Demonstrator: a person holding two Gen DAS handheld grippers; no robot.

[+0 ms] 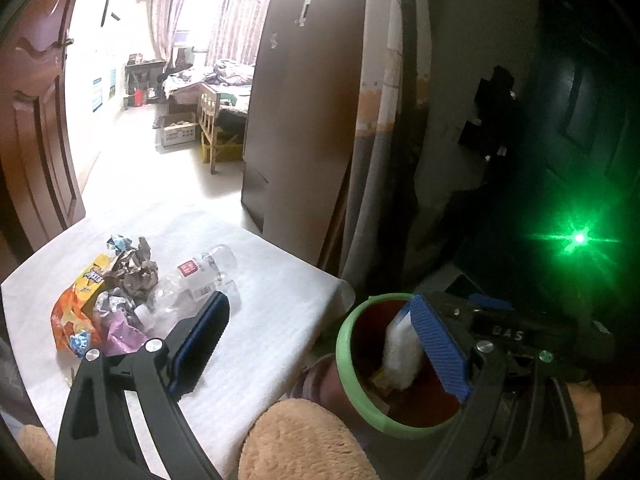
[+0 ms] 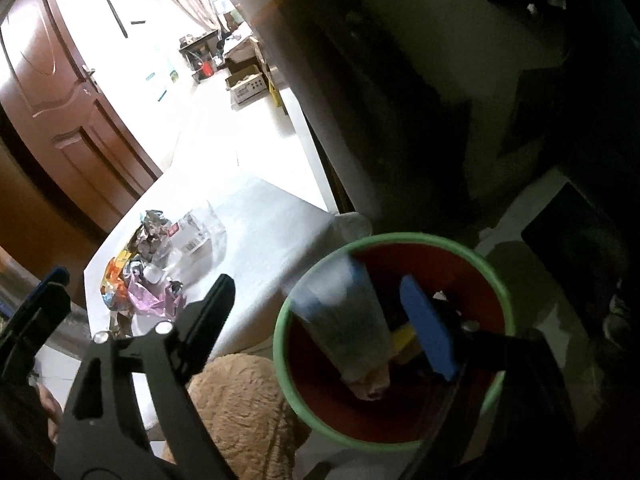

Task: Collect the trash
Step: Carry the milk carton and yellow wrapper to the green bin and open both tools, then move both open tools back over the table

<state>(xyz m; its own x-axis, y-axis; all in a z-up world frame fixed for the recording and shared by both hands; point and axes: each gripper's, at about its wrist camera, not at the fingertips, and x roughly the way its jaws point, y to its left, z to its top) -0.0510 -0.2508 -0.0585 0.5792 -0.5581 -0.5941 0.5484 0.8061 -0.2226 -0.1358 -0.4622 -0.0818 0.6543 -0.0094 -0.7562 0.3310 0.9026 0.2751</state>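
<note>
We see both grippers over a bin (image 2: 496, 280) with a green rim and red inside, standing just off the near right corner of a white-covered table (image 1: 260, 320). The left gripper (image 1: 320, 340) has its jaws wide, with nothing pressed between them; 1 blue pad sits over the table's near edge, the other over the bin, where a white crumpled bag (image 1: 400, 356) lies inside. The right gripper (image 2: 316, 316) also stands with jaws spread, and a clear plastic cup (image 2: 344, 320) hangs blurred between them over the bin's mouth (we cannot tell whether either pad touches it). The bin's bottom is dark and hard to make out beyond a yellow scrap (image 2: 404, 340). The remaining trash sits in a pile (image 1: 120, 292) toward the table's left edge: an orange snack wrapper (image 1: 76, 304), crumpled foil, a purple scrap and a clear bottle (image 1: 204, 276). Tan fleece (image 1: 296, 440) fills the foreground, cut off by the frame.
</note>
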